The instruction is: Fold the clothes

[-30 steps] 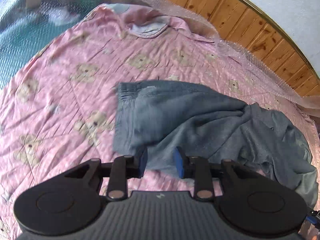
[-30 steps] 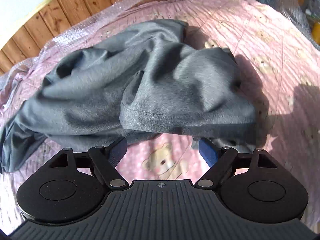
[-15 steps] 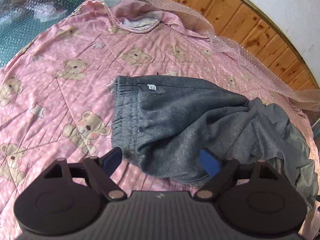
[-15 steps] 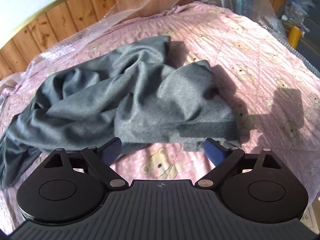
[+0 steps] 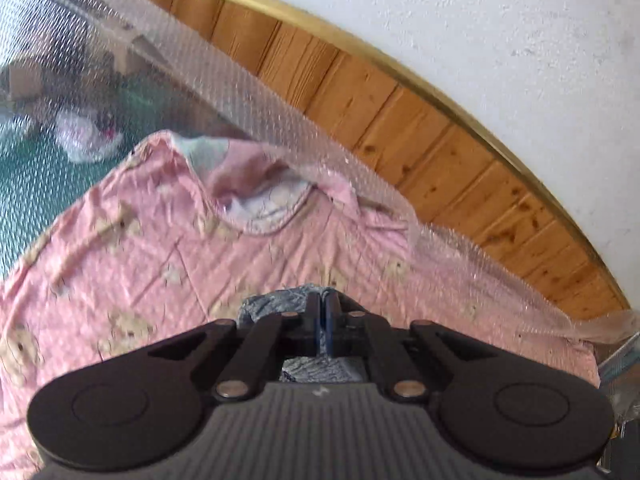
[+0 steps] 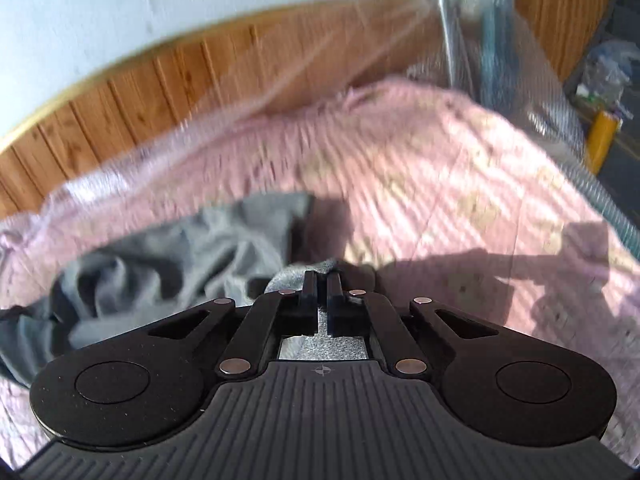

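Note:
Grey sweatpants lie on a pink bear-print quilt [image 5: 168, 264]. In the left wrist view my left gripper [image 5: 322, 300] is shut on a bunched edge of the sweatpants [image 5: 272, 304]; only a small fold shows around and under the fingers. In the right wrist view my right gripper [image 6: 321, 280] is shut on another edge of the sweatpants [image 6: 176, 248], with grey cloth showing past the fingertips and under the jaws. The rest of the garment lies crumpled to the left. The right wrist view is blurred by motion.
A wooden headboard [image 5: 400, 120] with a gold rim and a white wall [image 5: 480, 20] stand behind the bed. Bubble wrap [image 5: 248, 92] drapes along the quilt's far edge. A metal pole [image 6: 452, 40] and a yellow object [image 6: 602, 136] stand to the right.
Both grippers were open over the sweatpants; now both have closed on the cloth. Both views have tilted up toward the headboard and wall.

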A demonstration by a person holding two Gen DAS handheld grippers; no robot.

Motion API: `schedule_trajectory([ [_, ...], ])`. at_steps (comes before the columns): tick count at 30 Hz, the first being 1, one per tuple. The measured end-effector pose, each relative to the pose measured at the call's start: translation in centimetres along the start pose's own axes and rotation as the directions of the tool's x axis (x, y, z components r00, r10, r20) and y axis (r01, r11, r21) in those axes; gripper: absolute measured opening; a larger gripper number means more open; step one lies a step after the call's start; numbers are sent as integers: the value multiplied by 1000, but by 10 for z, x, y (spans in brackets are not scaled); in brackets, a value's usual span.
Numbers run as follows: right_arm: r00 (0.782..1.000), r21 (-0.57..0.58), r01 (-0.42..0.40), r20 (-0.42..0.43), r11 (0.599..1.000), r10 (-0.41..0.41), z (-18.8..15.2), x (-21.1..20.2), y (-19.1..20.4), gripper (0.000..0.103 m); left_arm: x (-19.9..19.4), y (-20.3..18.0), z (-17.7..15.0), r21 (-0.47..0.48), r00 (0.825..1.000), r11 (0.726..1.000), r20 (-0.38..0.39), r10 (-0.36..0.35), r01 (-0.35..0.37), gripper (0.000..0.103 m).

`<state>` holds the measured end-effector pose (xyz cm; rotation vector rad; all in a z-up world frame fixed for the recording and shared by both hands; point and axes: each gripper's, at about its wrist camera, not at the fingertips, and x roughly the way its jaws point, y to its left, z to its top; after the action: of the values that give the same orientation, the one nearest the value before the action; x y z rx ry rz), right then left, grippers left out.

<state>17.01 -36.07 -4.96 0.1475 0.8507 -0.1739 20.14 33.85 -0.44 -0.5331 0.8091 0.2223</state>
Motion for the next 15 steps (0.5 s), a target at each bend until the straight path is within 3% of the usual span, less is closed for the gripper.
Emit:
schedule_trajectory([
  [1,999,-25,45,-20,999,-46,2,2,-3,0,7,-4,8,35,1000,999,5,26,-26,4],
  [3,989,-76,134,-56,988,-138,5,7,-9,0,26,-2,2,53,1000,999,-10,0,1,24],
  [4,980,-103,177,-72,979,-185,7,9,-12,0,36,1,-3,58,1000,998,-19,-19,20,54],
  [5,969,-130,219,-87,967,-231,9,12,-15,0,46,3,-8,63,999,997,-29,-38,40,73],
  [7,940,-187,299,-112,936,-323,13,16,-21,2,49,17,-30,31,998,998,-40,-45,46,74],
  [9,944,-179,298,-89,938,-317,-8,7,-13,14,43,36,-56,-2,997,998,-40,-61,61,77],
  [10,960,-167,258,-67,952,-272,-18,-5,-1,27,39,45,-69,-15,997,998,-42,-60,60,78],
  [11,974,-172,205,-55,964,-217,-29,-14,14,54,36,53,-80,-25,998,998,-47,-51,50,79],
  [13,994,-209,89,-43,974,-100,-54,-27,53,65,33,66,-101,-41,997,998,-66,-47,44,80],
  [15,998,-289,-40,-61,956,24,-77,-32,108,66,35,70,-113,-43,993,997,-91,-73,69,80],
])
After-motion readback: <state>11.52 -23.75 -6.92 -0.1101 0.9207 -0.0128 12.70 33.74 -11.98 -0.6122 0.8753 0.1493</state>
